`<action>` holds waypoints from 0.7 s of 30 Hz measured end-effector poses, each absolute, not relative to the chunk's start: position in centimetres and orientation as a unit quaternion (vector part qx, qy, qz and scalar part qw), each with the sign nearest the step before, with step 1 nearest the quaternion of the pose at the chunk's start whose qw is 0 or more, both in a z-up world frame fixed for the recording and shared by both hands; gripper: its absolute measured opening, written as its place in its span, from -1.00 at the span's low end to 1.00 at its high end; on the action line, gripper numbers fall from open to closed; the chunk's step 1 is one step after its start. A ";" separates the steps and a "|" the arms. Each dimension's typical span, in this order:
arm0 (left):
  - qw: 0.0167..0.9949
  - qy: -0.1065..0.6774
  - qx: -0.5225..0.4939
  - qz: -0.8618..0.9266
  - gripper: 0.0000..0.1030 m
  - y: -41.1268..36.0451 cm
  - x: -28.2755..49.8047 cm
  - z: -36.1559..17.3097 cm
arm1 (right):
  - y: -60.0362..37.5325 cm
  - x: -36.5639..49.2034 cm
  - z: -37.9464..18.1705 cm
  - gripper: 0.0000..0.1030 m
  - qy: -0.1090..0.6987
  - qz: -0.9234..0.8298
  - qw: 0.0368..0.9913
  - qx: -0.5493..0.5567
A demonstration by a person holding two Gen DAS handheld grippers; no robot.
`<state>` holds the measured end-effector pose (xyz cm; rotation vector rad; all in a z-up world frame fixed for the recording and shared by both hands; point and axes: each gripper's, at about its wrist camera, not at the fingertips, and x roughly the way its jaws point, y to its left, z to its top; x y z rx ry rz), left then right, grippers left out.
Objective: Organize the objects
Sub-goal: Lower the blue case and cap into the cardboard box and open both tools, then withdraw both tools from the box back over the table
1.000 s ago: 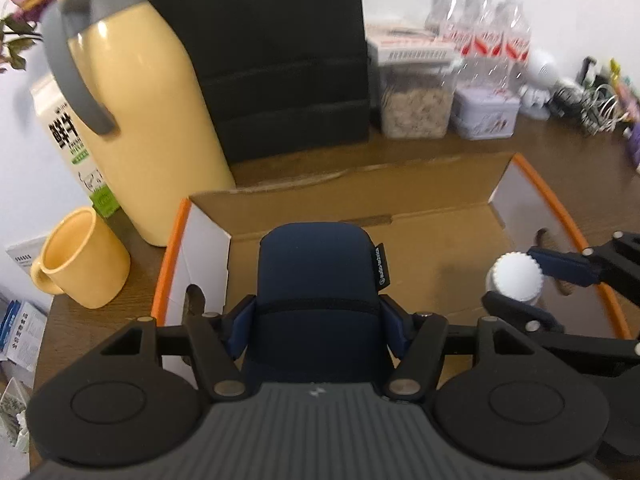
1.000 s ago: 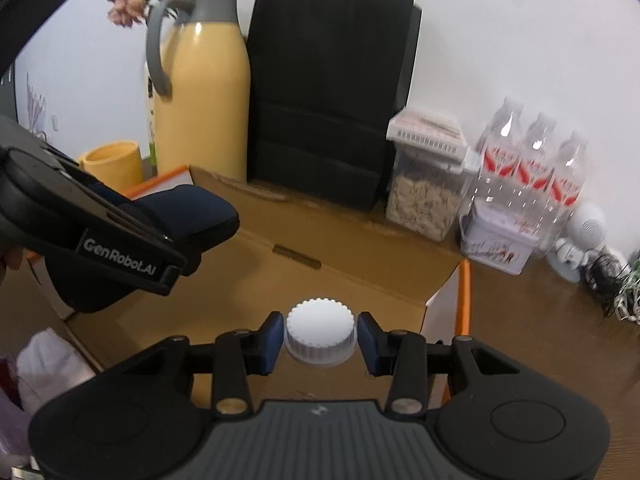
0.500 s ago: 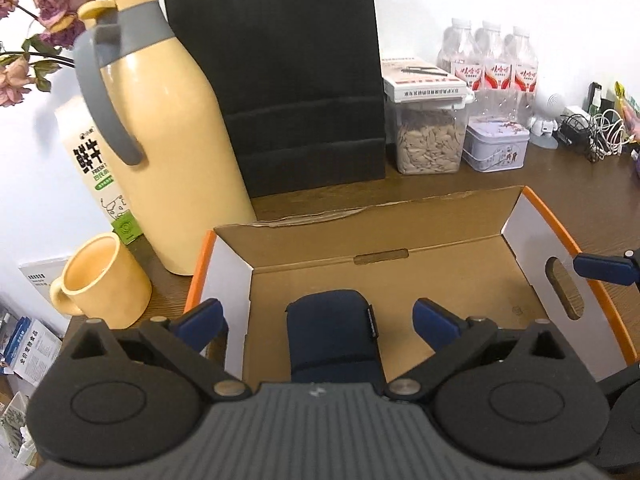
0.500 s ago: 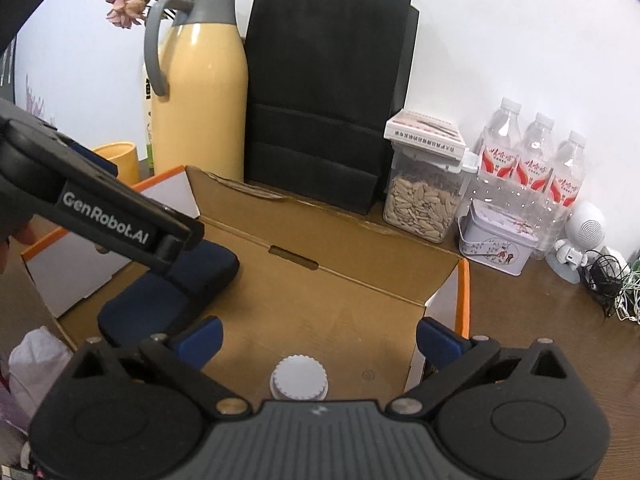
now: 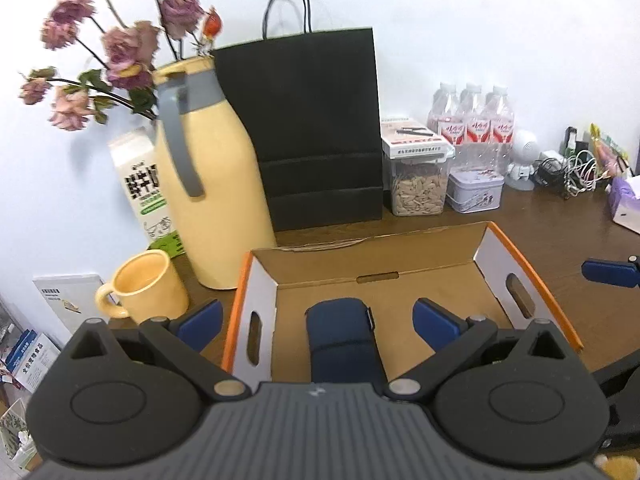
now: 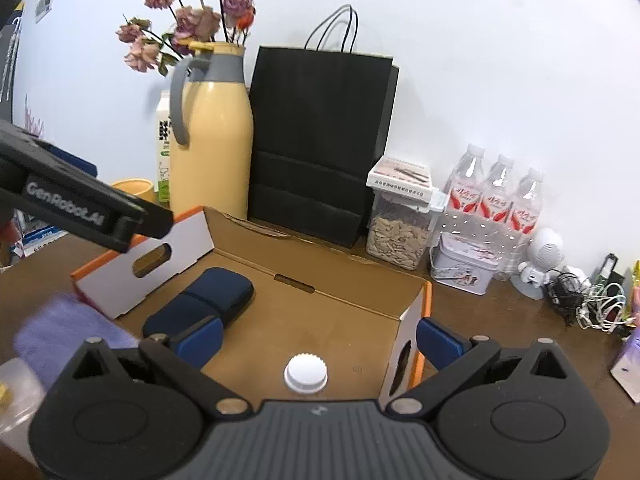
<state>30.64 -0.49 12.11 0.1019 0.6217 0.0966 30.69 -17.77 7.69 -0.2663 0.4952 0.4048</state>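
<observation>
An open cardboard box (image 5: pixel 528 268) (image 6: pixel 428 300) with orange edges sits on the brown desk. A dark blue soft case (image 5: pixel 342 336) (image 6: pixel 212 300) lies on the box floor at its left. A white ridged bottle cap (image 6: pixel 306 372) stands on the box floor near the right wall. My left gripper (image 5: pixel 318 320) hangs open above the case, its blue pads well apart from it. My right gripper (image 6: pixel 318 336) is open too, raised above and behind the white cap. The left gripper's black body (image 6: pixel 80 208) shows at the left of the right wrist view.
Behind the box stand a yellow jug (image 5: pixel 212 184) with dried flowers, a black paper bag (image 5: pixel 316 128), a milk carton (image 5: pixel 144 184), a seed jar (image 5: pixel 418 176), a tin (image 5: pixel 474 192) and water bottles (image 5: pixel 472 124). A yellow mug (image 5: pixel 142 288) is left of the box. Cables (image 6: pixel 592 300) lie far right.
Both grippers opened and let go: the blue case and the white-capped bottle now rest in the box. Both grippers then drew back and rose, so more of the desk shows.
</observation>
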 end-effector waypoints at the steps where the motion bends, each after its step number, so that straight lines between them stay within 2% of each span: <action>1: 0.951 0.302 0.050 0.048 1.00 -0.4 29.8 12.2 | -17.9 30.0 7.9 1.00 0.240 0.198 0.941 -0.131; 8: 0.955 0.287 0.050 0.047 1.00 0.5 24.4 12.0 | -19.4 25.1 8.3 1.00 0.225 0.194 0.946 -0.129; 21: 0.957 0.285 0.025 0.048 1.00 2.3 16.6 8.9 | -22.3 18.1 5.2 1.00 0.241 0.194 0.943 -0.125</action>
